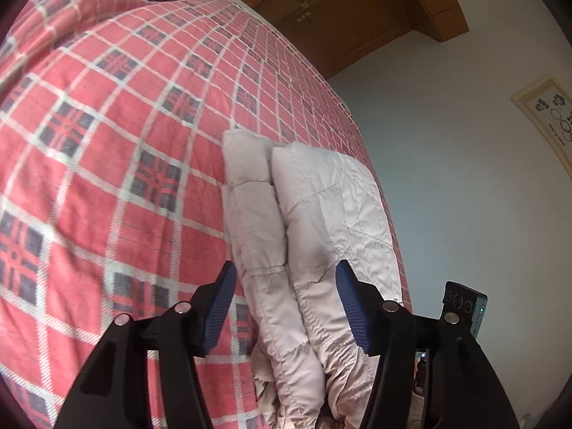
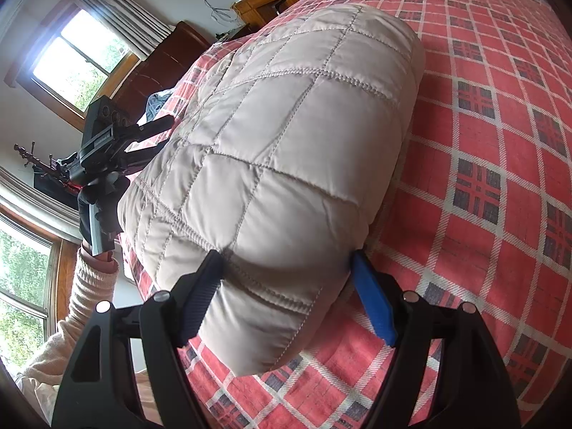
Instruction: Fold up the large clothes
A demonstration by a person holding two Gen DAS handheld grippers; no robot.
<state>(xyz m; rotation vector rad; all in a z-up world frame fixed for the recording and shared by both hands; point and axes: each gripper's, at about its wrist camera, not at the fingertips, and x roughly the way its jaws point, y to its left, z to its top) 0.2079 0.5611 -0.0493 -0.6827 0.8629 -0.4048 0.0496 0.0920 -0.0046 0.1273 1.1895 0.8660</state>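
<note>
A pale beige quilted jacket (image 1: 314, 211) lies folded into a thick bundle on the red plaid bedspread (image 1: 107, 143), near the bed's right edge. My left gripper (image 1: 286, 267) is open, its blue-padded fingers straddling the bundle's near end, where two folded layers lie side by side. In the right wrist view the same jacket (image 2: 286, 136) fills the middle. My right gripper (image 2: 286, 255) is open around its near corner. The left fingertip (image 2: 214, 261) dents the fabric, and the right one (image 2: 361, 264) sits at the bundle's lower edge against the bedspread (image 2: 482, 143).
A hand in a cream knit sleeve (image 2: 89, 286) holds the left tool's housing (image 2: 103, 136) beyond the jacket. A white wall with a framed picture (image 1: 550, 118) runs along the bed's right side. Bright windows (image 2: 78, 57), a wooden desk (image 2: 264, 0) and dark furniture stand behind.
</note>
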